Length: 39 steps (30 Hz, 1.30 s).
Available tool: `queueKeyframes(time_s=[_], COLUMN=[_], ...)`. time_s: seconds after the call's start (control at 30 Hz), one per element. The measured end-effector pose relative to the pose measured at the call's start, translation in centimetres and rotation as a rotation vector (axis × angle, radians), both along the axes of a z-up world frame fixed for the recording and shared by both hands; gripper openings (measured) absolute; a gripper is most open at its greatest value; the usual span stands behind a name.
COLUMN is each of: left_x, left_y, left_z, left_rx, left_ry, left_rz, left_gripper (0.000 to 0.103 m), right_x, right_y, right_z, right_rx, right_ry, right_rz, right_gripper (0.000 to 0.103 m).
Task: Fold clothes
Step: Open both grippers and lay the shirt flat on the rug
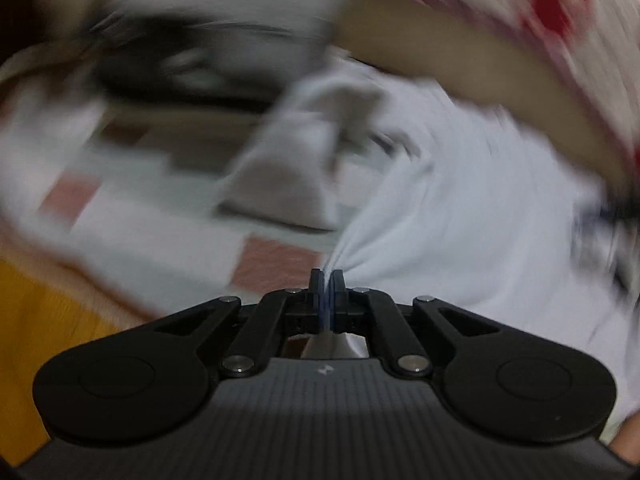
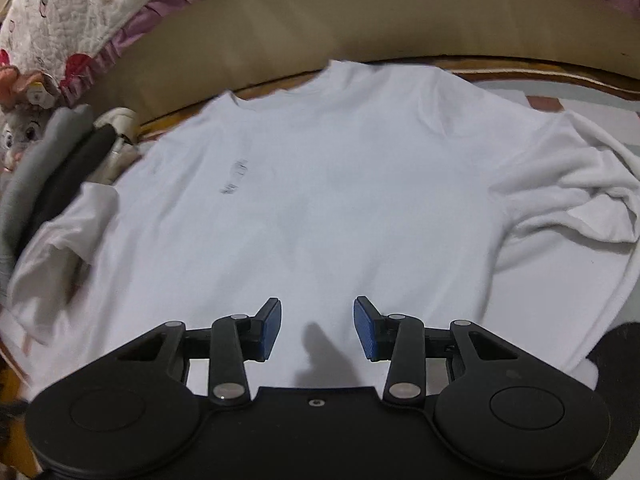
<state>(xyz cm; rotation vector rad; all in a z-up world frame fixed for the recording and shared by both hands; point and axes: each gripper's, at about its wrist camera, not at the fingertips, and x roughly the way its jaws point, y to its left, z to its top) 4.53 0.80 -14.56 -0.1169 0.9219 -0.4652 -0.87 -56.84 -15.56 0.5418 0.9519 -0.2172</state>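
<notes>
A white long-sleeved shirt lies spread flat on the surface, its neck toward the far edge and a crumpled sleeve at the right. My right gripper hovers open just above the shirt's near hem, blue pads apart with nothing between them. In the blurred left wrist view my left gripper is shut on a bunched pinch of the white shirt, and the cloth fans out from the jaws to the right. A loose white fold or sleeve hangs ahead of it.
A quilted blanket with a pink ruffle and soft toys lie at the far left. Grey and black garments are piled beside the shirt's left sleeve. A tan wall or headboard runs behind. A checked cover shows under the shirt.
</notes>
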Motion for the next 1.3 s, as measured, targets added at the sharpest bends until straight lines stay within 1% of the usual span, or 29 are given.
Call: queueKeyframes(time_s=[0.07,0.13,0.2,0.23,0.27,0.3,0.33,0.37,0.4,0.47,0.5,0.57,0.73,0.8,0.83,0.9,0.93,1.0,1.07,1.17,1.23,1.27,1.3], left_x=[0.1,0.0,0.0,0.0,0.0,0.0,0.0,0.1,0.3,0.5,0.7,1.0,2.8,3.5,3.8,4.2,4.2,4.2,3.6,2.9,3.3,3.6,4.0], left_y=[1.4,0.7,-0.6,-1.2,-1.8,-2.4,-2.9,-3.5,-4.0,-5.4,-6.0,-8.0,-14.4,-15.9,-16.5,-17.2,-17.2,-17.3,-17.2,-18.3,-19.7,-20.5,-21.5], left_z=[-1.7,-3.2,-3.7,-3.5,-3.2,-2.9,-2.3,-1.7,-1.1,-0.4,0.0,0.5,2.1,2.7,2.9,2.7,2.2,1.1,-0.3,-2.1,-1.6,-1.1,0.0], left_rx=[-0.038,0.000,0.038,0.072,0.106,0.139,0.166,0.179,0.185,0.149,0.130,0.103,0.083,0.047,0.030,0.008,0.000,-0.010,0.013,0.074,0.074,0.075,0.086], left_ry=[0.074,0.097,0.091,0.069,0.048,0.021,-0.022,-0.058,-0.088,-0.100,-0.106,-0.104,-0.108,-0.092,-0.078,-0.018,0.013,0.070,0.082,0.103,0.121,0.120,0.100], left_rz=[0.052,0.065,0.058,0.041,0.024,0.007,-0.006,-0.010,-0.018,-0.053,-0.070,-0.107,-0.209,-0.238,-0.252,-0.275,-0.289,-0.317,-0.347,-0.357,-0.412,-0.451,-0.499], left_gripper=[0.002,0.002,0.005,0.007,0.012,0.020,0.024,0.032,0.034,0.036,0.040,0.040,0.040,0.040,0.040,0.041,0.041,0.041,0.041,0.043,0.043,0.043,0.043], right_x=[-0.5,-0.9,-1.2,-1.3,-1.5,-1.7,-2.0,-2.4,-2.8,-3.8,-4.2,-5.1,-7.2,-7.8,-7.3,-6.0,-5.2,-3.8,-2.8,-3.6,-5.3,-6.0,-6.8], right_y=[-0.8,-1.7,-2.5,-2.9,-3.3,-3.8,-4.4,-5.1,-6.0,-7.5,-7.8,-8.4,-10.0,-10.4,-10.5,-11.0,-11.4,-12.3,-13.2,-14.5,-15.5,-16.2,-16.9], right_z=[-1.1,-2.0,-1.5,-1.2,-0.9,-0.5,-0.3,0.0,0.2,0.4,0.5,0.5,0.6,0.8,1.2,2.1,2.3,2.5,2.2,1.0,0.4,0.2,0.1], right_rx=[0.012,0.026,0.021,0.014,0.003,-0.014,-0.026,-0.027,-0.019,0.004,0.025,0.069,0.176,0.221,0.242,0.268,0.261,0.226,0.200,0.168,0.109,0.075,0.042], right_ry=[0.040,0.070,0.053,0.044,0.034,0.023,0.011,-0.002,-0.017,-0.043,-0.050,-0.065,-0.102,-0.118,-0.123,-0.111,-0.098,-0.078,-0.078,-0.098,-0.118,-0.108,-0.097], right_rz=[-0.013,-0.026,-0.057,-0.076,-0.094,-0.113,-0.138,-0.167,-0.197,-0.253,-0.267,-0.296,-0.367,-0.386,-0.371,-0.328,-0.312,-0.318,-0.336,-0.367,-0.425,-0.447,-0.469], right_gripper=[0.046,0.045,0.045,0.045,0.046,0.046,0.046,0.046,0.046,0.046,0.046,0.046,0.046,0.046,0.046,0.050,0.050,0.050,0.050,0.050,0.050,0.050,0.050])
